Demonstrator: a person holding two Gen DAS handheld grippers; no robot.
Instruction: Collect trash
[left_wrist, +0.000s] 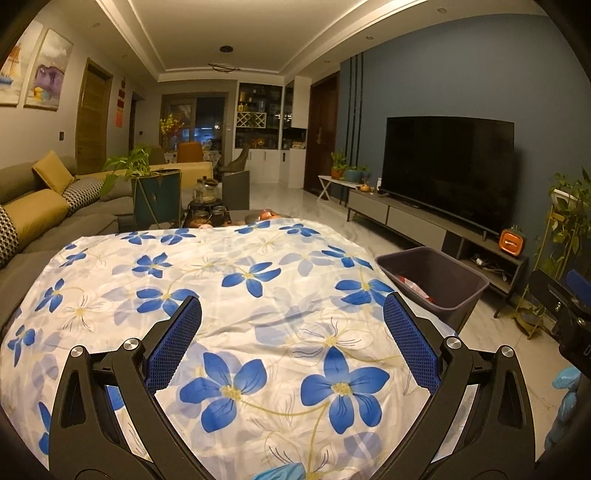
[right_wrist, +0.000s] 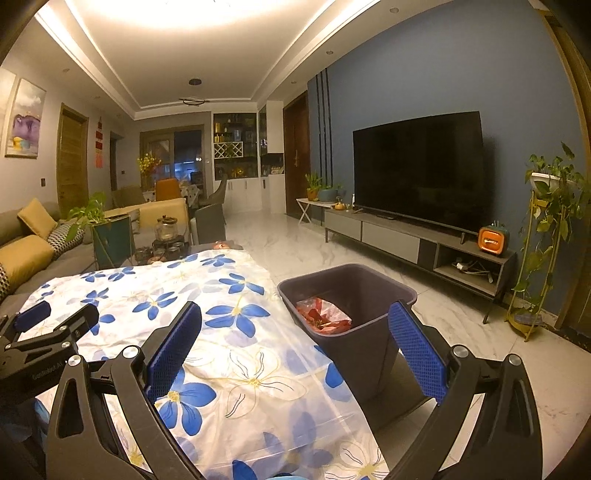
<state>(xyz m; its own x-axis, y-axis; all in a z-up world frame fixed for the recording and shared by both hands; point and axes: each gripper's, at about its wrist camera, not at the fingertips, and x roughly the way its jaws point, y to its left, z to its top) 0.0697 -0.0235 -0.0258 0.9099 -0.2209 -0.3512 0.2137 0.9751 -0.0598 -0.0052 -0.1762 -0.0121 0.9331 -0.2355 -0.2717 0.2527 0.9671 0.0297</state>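
Observation:
A dark grey trash bin stands on the floor against the right edge of the table, with crumpled red and clear plastic trash inside it. The left wrist view shows the same bin and its trash to the right. My left gripper hangs open above the blue-flowered tablecloth, nothing between its blue pads. My right gripper is open too and holds nothing, straddling the cloth's edge and the bin. Each gripper shows at the edge of the other's view: left gripper, right gripper.
A sofa with cushions runs along the left. Beyond the table are a tea set and a potted plant. A TV on a low stand lines the blue wall, with a tall plant stand beside it. Marble floor lies between.

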